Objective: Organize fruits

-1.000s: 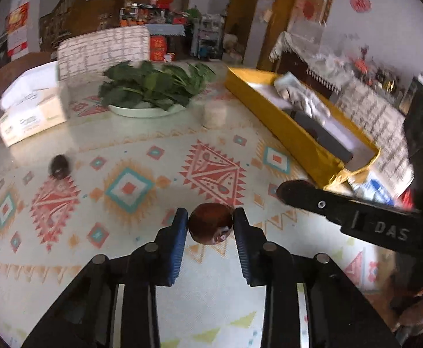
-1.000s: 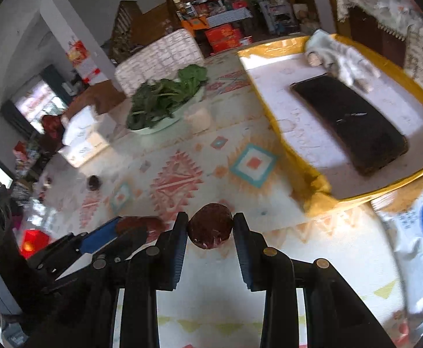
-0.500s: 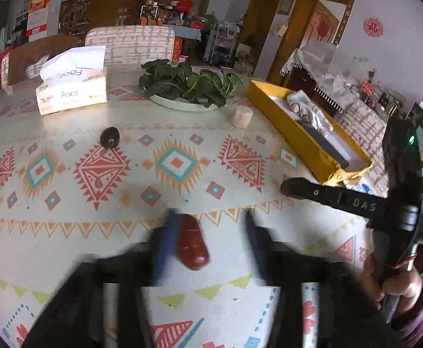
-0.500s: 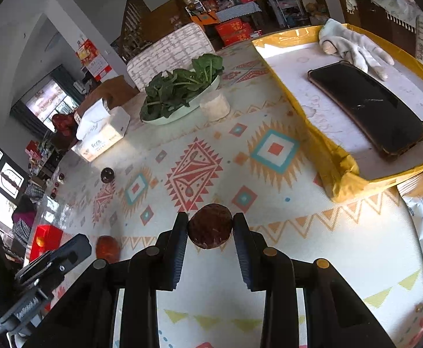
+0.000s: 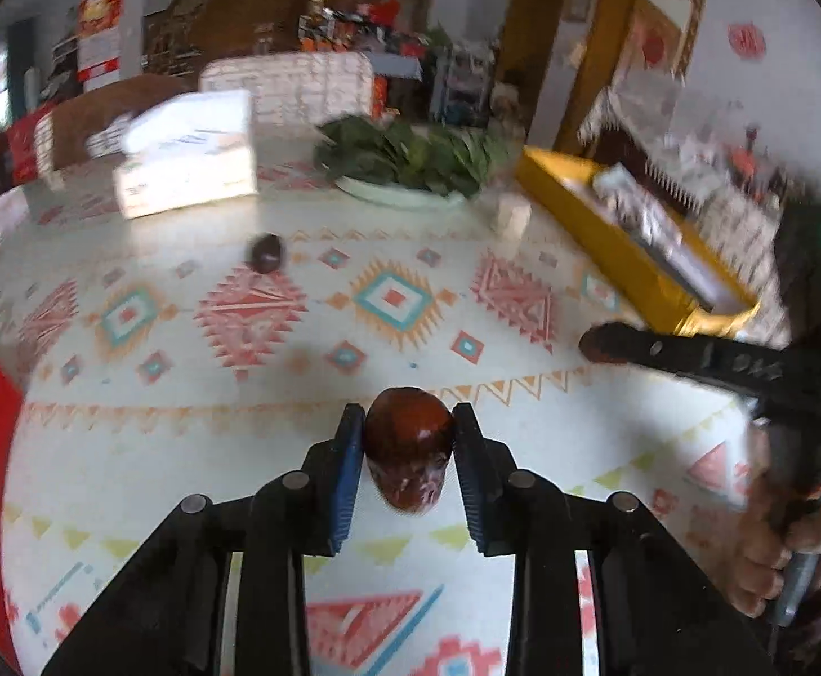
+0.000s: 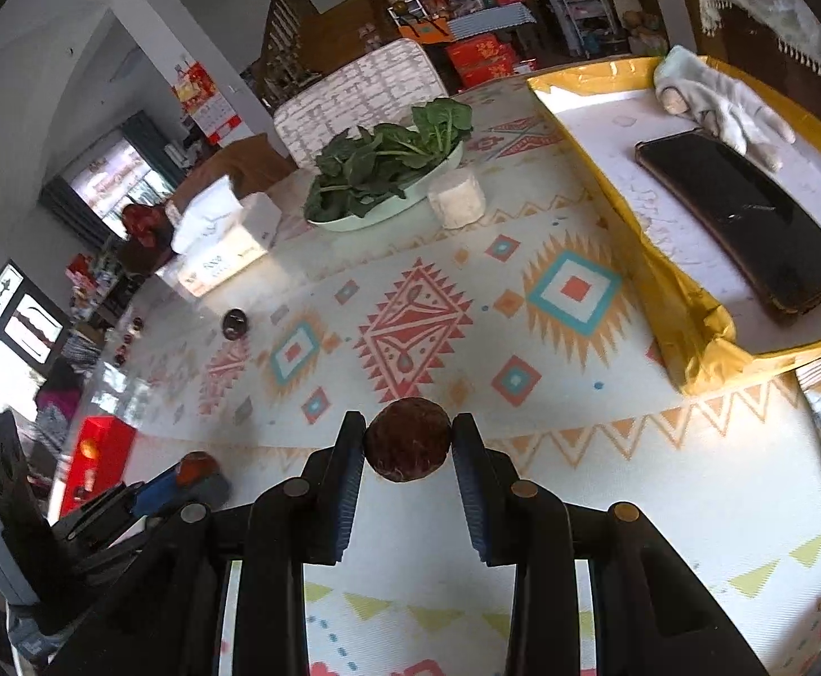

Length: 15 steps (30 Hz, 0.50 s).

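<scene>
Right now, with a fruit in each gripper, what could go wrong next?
1. The left gripper, whose jaws have just been closing, pinches a glossy red fruit only near its top; it could slip out.
2. The right gripper holds a round brown fruit at its fingertips; a tilt could drop it.
3. A loose dark fruit lies on the table and may roll if bumped.

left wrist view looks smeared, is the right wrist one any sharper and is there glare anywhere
Left wrist view: the background is motion-blurred, the tissue box and yellow tray streaked, while the claw and its dark red fruit stay fairly crisp. Right wrist view: sharp throughout, with bright window glare on the tablecloth near its tissue box; both bend straight edges, fisheye style.
</scene>
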Each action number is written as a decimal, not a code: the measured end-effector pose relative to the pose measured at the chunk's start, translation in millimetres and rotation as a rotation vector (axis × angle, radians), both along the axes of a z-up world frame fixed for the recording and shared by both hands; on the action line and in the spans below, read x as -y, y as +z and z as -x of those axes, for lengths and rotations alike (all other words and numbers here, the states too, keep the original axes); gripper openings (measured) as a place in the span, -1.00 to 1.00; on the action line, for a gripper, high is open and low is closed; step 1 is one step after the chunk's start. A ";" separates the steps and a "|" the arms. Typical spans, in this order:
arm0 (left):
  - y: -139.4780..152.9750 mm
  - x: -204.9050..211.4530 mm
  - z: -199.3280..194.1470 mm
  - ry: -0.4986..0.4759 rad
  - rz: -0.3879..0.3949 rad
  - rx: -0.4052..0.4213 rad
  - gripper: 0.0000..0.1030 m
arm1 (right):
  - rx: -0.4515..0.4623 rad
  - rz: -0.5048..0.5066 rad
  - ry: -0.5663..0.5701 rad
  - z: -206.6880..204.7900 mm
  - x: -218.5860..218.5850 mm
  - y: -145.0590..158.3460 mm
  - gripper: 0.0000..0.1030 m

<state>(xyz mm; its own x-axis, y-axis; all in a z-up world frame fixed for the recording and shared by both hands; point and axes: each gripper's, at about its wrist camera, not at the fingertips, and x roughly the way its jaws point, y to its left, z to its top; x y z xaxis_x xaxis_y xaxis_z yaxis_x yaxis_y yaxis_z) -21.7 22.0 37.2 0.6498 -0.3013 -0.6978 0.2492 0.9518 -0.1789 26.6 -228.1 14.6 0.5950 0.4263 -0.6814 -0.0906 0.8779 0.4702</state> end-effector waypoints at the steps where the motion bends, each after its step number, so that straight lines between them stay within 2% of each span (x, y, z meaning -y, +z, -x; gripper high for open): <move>1: 7.5 -13.9 8.5 0.021 0.032 0.012 -0.41 | 0.000 -0.015 0.008 0.2 0.0 -0.1 -0.33; 3: 18.1 -43.0 25.7 0.071 0.082 0.034 -0.41 | -0.003 -0.050 0.030 0.4 -1.8 -1.1 -0.33; 7: 32.8 -112.5 61.0 0.196 0.171 0.071 -0.41 | 0.009 -0.035 0.064 3.9 -13.9 1.0 -0.33; 11: 39.0 -177.3 94.1 0.315 0.188 0.103 -0.41 | -0.016 0.003 0.095 5.1 -33.9 -3.6 -0.33; 13: 40.1 -206.1 106.2 0.366 0.185 0.104 -0.41 | -0.006 0.059 0.109 8.1 -47.4 -1.6 -0.33; 15: 39.2 -234.8 116.1 0.412 0.186 0.101 -0.41 | 0.002 0.060 0.143 14.3 -65.1 3.3 -0.33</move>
<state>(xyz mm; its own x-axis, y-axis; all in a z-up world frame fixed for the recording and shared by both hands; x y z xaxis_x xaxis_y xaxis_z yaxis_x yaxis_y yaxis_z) -137.8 256.7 76.4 0.8036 -0.1178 -0.5834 -0.1181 0.9292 -0.3503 12.3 -163.0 17.9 0.5329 0.4656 -0.7066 -0.2176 0.8823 0.4173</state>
